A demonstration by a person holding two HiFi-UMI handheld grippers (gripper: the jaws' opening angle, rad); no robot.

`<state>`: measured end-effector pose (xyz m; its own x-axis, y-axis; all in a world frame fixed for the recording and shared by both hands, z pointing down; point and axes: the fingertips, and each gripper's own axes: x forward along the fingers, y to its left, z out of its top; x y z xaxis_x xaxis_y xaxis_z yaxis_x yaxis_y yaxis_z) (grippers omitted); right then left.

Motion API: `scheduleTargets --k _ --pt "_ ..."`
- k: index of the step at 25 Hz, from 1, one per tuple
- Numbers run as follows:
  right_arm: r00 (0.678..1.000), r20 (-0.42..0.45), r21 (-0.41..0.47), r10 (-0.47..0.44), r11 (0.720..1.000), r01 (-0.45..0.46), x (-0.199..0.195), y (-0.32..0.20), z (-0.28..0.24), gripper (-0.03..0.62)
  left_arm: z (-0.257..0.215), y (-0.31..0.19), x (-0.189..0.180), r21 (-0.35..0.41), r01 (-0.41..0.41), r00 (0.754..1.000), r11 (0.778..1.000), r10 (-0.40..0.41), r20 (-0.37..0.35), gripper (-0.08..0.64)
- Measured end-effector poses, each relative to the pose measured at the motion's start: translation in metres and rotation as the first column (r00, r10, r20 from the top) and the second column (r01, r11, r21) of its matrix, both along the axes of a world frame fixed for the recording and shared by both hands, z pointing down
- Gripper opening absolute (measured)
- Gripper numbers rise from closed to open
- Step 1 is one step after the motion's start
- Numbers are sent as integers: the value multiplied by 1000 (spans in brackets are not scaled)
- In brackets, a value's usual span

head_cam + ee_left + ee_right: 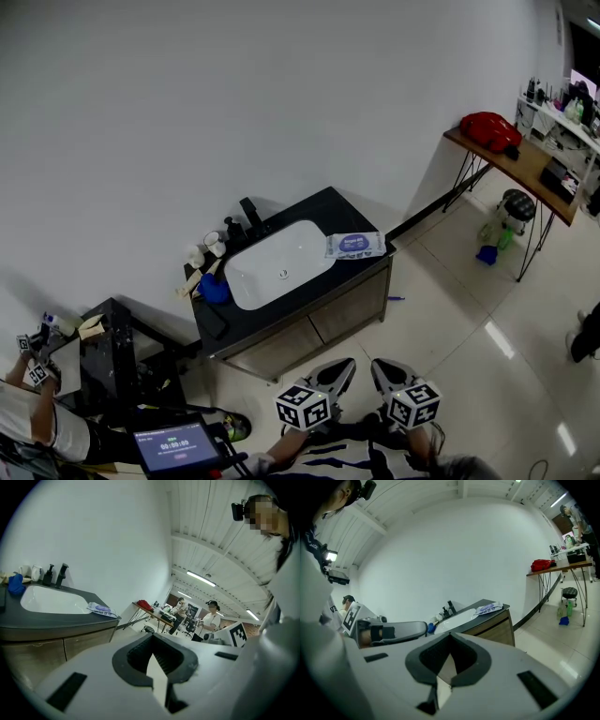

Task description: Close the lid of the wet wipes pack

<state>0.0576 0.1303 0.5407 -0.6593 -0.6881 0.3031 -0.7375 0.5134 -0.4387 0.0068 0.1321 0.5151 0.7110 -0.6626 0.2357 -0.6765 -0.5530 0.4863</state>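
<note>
Both clenched, empty: left gripper (pixel 335 373), right gripper (pixel 387 372). Flat white-and-purple wet wipes pack (pixel 355 246) is on the dark bench (pixel 314 208) right of the white sink (pixel 253 281). It's well ahead, long axis crosswise, and neither gripper is clearly nearer.

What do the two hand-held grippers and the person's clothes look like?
The left hand-held gripper and the right hand-held gripper are light grey with dark grey pads. Each carries a white cube with black square markers. The person's top is striped dark and white.
</note>
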Motion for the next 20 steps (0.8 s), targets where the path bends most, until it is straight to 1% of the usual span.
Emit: scheduleTargets --k 4,8,12,16,20 --pt "1000 -1 8 10 1000 -10 -22 0 -4 -2 -2 7 -29 21 3 999 1000 -4 32 0" --pt "1000 -3 20 19 1000 -19 -34 0 5 -2 6 7 -48 30 30 999 999 -31 32 0" --pt "999 -14 21 33 999 -33 -45 -2 -3 -2 3 7 -65 18 33 999 999 -34 22 0" --pt "998 -31 17 51 999 -50 -48 0 -6 -2 0 5 -72 14 29 1000 999 -29 8 0" --pt "997 -35 23 71 997 -70 -45 6 2 -2 7 9 -71 19 13 1000 1000 -13 9 0"
